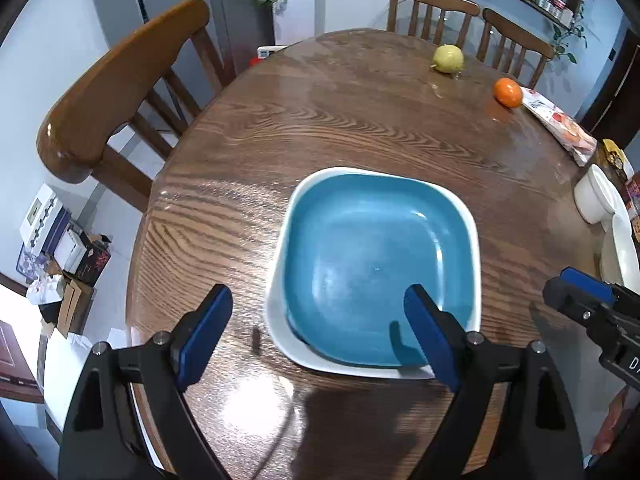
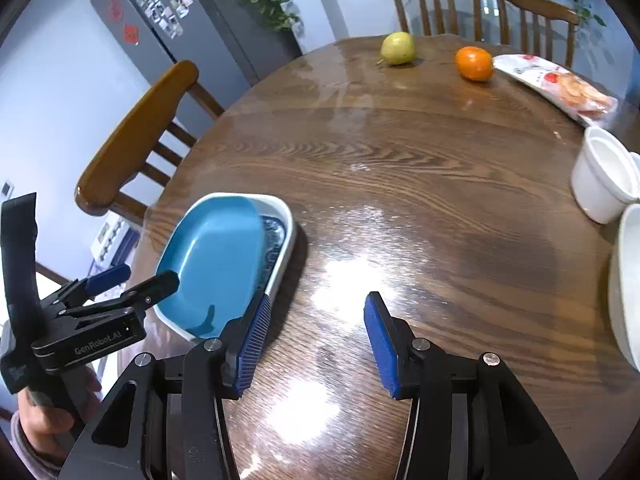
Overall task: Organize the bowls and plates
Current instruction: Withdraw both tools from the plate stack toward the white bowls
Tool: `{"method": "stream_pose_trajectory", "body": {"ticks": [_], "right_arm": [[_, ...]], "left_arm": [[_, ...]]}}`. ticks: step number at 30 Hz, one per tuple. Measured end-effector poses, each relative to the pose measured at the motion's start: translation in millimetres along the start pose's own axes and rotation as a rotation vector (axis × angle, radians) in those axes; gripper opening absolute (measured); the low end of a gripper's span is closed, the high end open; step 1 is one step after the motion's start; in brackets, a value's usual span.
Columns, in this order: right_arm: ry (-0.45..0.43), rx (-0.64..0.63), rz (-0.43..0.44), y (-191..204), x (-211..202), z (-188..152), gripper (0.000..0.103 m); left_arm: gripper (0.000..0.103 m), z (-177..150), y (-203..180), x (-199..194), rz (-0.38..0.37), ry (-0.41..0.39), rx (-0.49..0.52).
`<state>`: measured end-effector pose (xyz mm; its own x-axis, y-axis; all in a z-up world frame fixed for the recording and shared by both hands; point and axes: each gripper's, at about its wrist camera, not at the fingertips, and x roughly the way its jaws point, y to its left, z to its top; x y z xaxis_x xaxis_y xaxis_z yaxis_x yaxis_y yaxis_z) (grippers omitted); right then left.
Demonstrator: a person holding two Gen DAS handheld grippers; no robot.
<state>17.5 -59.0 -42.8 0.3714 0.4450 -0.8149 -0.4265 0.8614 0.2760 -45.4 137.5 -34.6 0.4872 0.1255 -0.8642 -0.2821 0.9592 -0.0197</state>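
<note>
At the near left of the surface (image 1: 360, 120) the blue plate (image 1: 376, 264) sits nested in the white dish (image 1: 280, 320), both my left claw (image 1: 320, 332) and right claw (image 2: 316, 340) spread empty, so I'd reach right for the white bowl (image 2: 600, 180), gripping its rim squarely.

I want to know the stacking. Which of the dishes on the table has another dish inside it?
The white square dish near the left gripper: a blue plate sits inside it. The white bowls at the right edge hold nothing visible.

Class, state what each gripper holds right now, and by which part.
Nothing. The left gripper is open above the blue plate; the right gripper is open over bare table.
</note>
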Motion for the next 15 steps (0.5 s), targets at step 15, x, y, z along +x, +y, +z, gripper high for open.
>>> {"method": "stream_pose_trajectory", "body": {"ticks": [15], "right_arm": [[-0.081, 0.108, -0.04, -54, -46, -18, 0.05]], "left_arm": [[0.102, -2, -67, -11, -0.058, -0.018, 0.121]]}}
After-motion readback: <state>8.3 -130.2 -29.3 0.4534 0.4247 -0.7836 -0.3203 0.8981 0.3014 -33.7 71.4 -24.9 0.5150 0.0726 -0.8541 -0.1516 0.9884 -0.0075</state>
